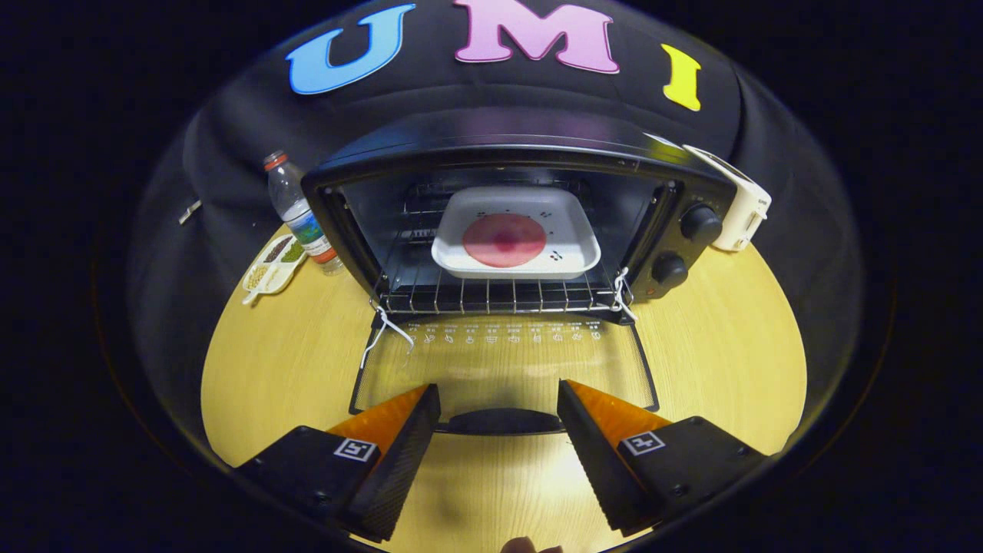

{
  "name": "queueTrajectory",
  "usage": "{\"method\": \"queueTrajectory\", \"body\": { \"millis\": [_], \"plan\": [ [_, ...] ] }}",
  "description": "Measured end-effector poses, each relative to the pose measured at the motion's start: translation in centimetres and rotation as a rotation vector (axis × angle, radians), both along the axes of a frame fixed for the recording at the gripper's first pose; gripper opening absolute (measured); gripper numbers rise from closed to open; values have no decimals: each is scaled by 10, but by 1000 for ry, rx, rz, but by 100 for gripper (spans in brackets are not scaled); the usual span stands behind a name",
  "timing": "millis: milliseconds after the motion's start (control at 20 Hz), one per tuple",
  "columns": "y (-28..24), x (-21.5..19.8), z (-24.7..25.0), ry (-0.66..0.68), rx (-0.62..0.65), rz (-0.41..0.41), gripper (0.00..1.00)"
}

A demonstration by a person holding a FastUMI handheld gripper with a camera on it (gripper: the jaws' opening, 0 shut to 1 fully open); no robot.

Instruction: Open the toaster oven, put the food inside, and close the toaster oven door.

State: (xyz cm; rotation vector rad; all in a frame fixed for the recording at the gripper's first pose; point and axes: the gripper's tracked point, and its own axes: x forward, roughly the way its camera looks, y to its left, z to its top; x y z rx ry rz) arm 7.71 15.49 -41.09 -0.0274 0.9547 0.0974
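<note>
Round light-wood worktop carries everything. Black toaster oven sits at the back of it, cavity open, glass door folded flat down onto the worktop toward the gripper. White string loops hang at both door hinges. Wire rack is in the cavity; on it rests a white square tray with a round pink-red food piece at its centre, so the food is inside the oven. Two black knobs stacked on the oven's right panel. White boxy appliance stands just beside the oven's right side, touching or nearly so, cannot tell which. Clear plastic bottle with a red cap stands upright left of the oven, and a small white divided dish of seeds or grains lies just in front of the bottle. Gripper hovers low over the near edge of the door, fingers spread wide and released, nothing between them; the door's dark handle lies in the gap, neither finger touching it. A fingertip of the person shows below the gripper.
</note>
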Motion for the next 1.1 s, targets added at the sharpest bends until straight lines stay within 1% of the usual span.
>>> {"method": "queueTrajectory", "body": {
  "millis": [150, 200, 250, 350, 400, 500, 700, 900, 1000, 1100],
  "plan": [
    [-11, -40, -27, 96, -35, 11, 100],
    [-15, -45, -39, 117, -49, 18, 99],
    [-20, -43, -49, 134, -68, 9, 99],
    [-18, -28, -59, 116, -57, -15, 100],
    [-18, -28, -65, 147, -48, -39, 100],
    [-17, -27, -65, 132, -52, -33, 100],
    [-18, -29, -32, -26, -38, -16, 99],
    [-17, -20, 11, -200, -11, 9, 99],
    [-20, -9, 39, -265, 8, -1, 99],
    [-23, -7, 69, -305, 25, -14, 100]
  ]
}}
